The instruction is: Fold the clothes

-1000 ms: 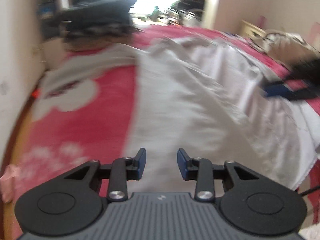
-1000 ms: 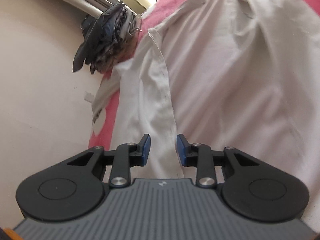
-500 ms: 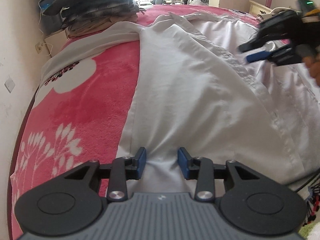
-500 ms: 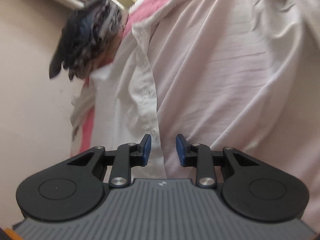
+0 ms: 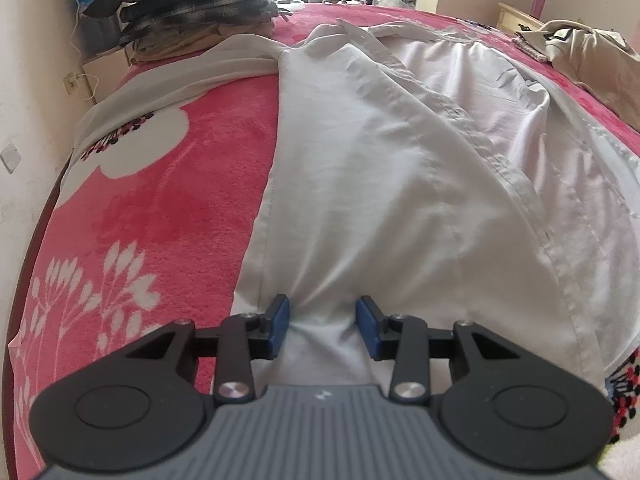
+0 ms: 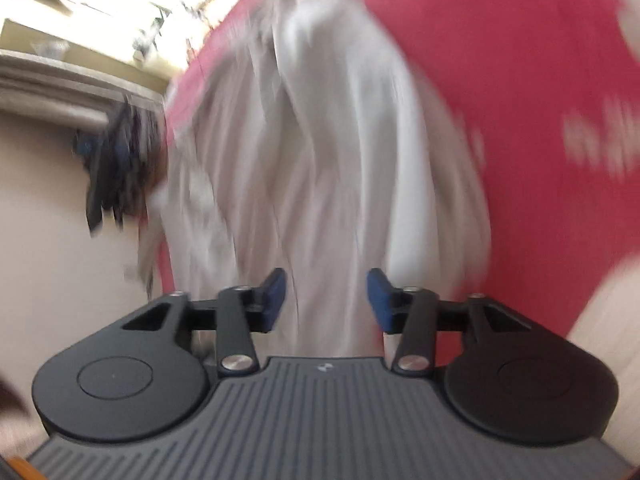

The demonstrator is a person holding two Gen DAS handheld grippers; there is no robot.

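left wrist view: the left claw pinches a bunched fold at the near hem of the white shirt, which lies spread on the pink flowered bed cover. a stack of dark folded clothes sits at the far left corner.

right wrist view, blurred: the right claw is spreading, its pads clear of the white shirt beneath.

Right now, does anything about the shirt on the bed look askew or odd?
Yes. The white shirt lies open and wrinkled on the pink blanket, and its hem bunches into a pucker between the left hand-held gripper pads. Nothing looks damaged.
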